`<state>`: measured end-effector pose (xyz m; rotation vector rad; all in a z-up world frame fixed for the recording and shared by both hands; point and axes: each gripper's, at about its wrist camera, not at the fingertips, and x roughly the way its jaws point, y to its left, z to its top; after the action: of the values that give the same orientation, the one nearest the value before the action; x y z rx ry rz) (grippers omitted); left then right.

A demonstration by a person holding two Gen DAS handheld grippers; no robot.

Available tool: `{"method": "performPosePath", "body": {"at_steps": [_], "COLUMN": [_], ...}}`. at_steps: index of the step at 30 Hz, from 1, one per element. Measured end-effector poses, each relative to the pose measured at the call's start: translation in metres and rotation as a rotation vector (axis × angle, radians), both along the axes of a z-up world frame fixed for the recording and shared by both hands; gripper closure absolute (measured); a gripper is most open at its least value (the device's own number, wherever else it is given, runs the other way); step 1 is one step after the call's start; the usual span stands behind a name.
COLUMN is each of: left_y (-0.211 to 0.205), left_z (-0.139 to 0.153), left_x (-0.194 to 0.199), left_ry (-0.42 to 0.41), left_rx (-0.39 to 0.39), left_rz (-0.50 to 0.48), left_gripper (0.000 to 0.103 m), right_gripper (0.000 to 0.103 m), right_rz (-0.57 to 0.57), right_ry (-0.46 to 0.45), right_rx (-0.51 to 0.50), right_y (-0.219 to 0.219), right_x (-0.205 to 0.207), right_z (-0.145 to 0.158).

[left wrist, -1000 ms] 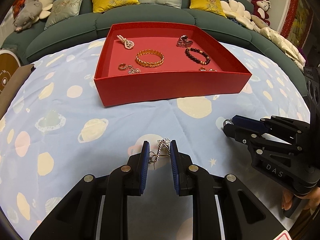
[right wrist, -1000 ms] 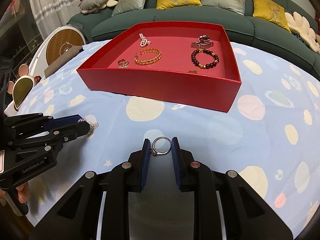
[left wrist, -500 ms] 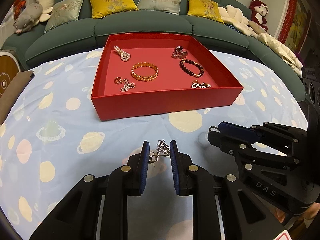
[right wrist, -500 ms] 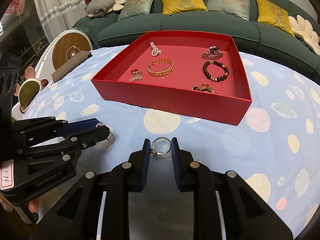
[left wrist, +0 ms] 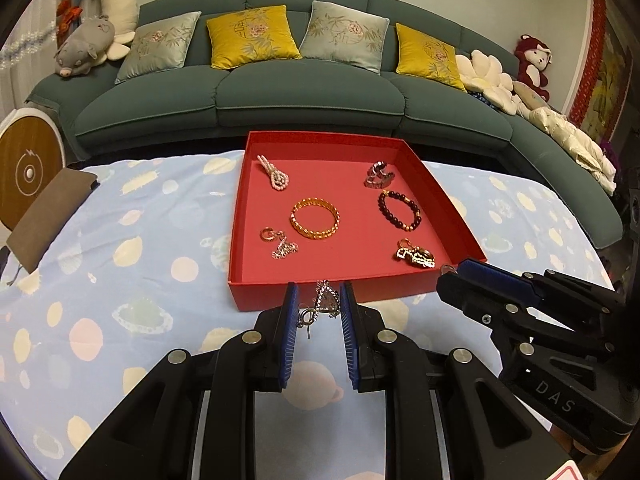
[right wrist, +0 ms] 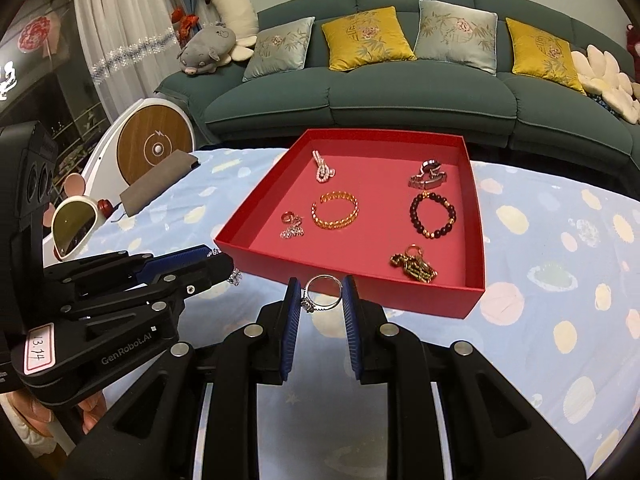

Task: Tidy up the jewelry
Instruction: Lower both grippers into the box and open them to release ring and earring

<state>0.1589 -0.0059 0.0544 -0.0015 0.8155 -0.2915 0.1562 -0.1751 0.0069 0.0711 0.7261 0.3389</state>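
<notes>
A red tray [left wrist: 316, 294] [right wrist: 360, 282] sits on the planet-print cloth and holds several pieces: a gold bangle [left wrist: 315, 218], a dark bead bracelet [left wrist: 400, 211], a pearl piece [left wrist: 275, 172], a silver watch [left wrist: 378, 175], a gold chain [left wrist: 415, 255] and small earrings [left wrist: 280, 242]. My left gripper [left wrist: 318, 306] is shut on a silver drop earring [left wrist: 325, 301], held above the cloth just before the tray's near wall. My right gripper [right wrist: 322, 298] is shut on a silver ring [right wrist: 322, 295], also just short of the near wall.
A green sofa [left wrist: 304, 92] with cushions stands behind the table. A brown pouch [left wrist: 44, 216] lies at the table's left edge, and sunglasses [right wrist: 74, 222] lie beyond it. Each gripper shows in the other's view, the right one [left wrist: 520, 308] close beside the left.
Both grippers have risen and moved toward the tray, each still holding its piece. The tray's inside now shows more fully from above.
</notes>
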Motion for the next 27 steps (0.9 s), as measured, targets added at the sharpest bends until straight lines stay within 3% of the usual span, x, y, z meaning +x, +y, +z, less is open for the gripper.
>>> {"method": "performPosePath", "body": {"at_steps": [7,18,27], "left_y": [0.003,0.009,0.003], "left_z": [0.011,0.028,0.037], "left_x": [0.009,0.035,0.099], "left_ry": [-0.031,-0.068,-0.074], "left_rx": [0.02,0.047,0.063], "left_rz": [0.034,0.065,0.091], "left_gripper": [0.085,0.085,0.085], "right_gripper": [0.082,0.082,0.082], "right_rz": [-0.039,-0.098,-0.123], "right_ry": [-0.049,-0.077,-0.08], "right_rx": [0.037,0.025,0.021], "right_y": [-0.005,-0.02,-0.039], "right_x": [0.013,0.034,0.079], "right_z": [0.022,0.031,0.043]}}
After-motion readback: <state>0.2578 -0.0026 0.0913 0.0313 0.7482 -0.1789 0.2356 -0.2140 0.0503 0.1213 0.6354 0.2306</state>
